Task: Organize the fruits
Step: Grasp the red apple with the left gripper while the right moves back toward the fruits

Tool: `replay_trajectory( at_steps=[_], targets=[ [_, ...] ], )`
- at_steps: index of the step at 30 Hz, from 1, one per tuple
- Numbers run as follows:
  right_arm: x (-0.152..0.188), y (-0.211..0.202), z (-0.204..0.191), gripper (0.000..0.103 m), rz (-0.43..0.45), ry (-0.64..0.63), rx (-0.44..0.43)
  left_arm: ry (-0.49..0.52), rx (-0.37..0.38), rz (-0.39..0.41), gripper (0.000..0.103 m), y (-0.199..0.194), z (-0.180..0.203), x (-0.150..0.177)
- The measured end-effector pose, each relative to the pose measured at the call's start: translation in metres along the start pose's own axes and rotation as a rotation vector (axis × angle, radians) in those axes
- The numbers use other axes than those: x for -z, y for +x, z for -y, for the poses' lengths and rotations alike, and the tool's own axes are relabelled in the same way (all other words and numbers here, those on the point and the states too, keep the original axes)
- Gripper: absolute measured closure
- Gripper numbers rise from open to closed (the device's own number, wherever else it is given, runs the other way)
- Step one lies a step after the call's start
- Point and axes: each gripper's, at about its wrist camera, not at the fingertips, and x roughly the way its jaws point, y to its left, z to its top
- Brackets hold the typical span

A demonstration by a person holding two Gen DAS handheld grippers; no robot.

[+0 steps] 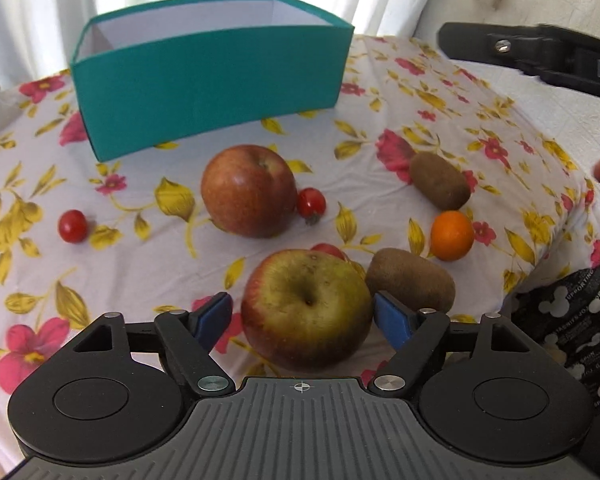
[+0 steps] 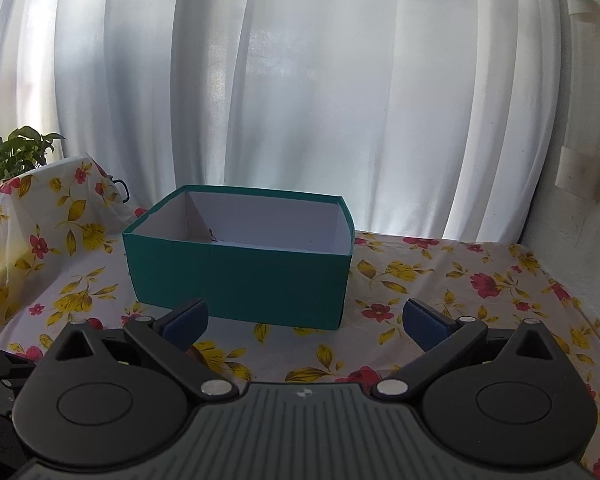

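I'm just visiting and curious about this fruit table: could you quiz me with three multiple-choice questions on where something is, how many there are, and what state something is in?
1. Where is the greenish-red apple?
A. inside the box
B. between the left gripper's blue pads
C. on the floor

2. How many brown fuzzy kiwis lie on the flowered tablecloth?
A. two
B. none
C. five

3. What does the right gripper hold?
A. an orange
B. a cherry tomato
C. nothing

Answers: 1 B, the pads flank it. 2 A, both lie right of the apples. 3 C, its jaws gape before the teal cardboard box.
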Motion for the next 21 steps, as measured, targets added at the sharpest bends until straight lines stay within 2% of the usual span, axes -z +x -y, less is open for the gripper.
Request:
replay_trajectory(
  at_steps=[1,7,13,17,21],
  targets=[
    [0.001,-0.002,0.001,0.000,-0.001,0.001,0.006,-0.002,0.010,-0.006,0.025,0.003,-0.001,0.000],
    [0.005,-0.009,0.005,0.000,-0.018,0.016,0.036,-0.013,0.029,-0.031,0.025,0.019,-0.003,-0.003],
    [0.019,-0.006,0.001,0.000,-0.070,-0.001,0.042,-0.027,0.021,-0.012,0.026,0.022,-0.004,-0.005],
    [0.027,0.002,0.000,0.000,-0.113,-0.008,0.049,-0.023,-0.024,-0.002,0.026,0.014,-0.007,-0.004],
    [0.030,0.009,-0.001,0.000,-0.150,0.010,0.027,-0.079,-0.044,0.025,0.026,-0.006,-0.019,-0.004]
  ],
)
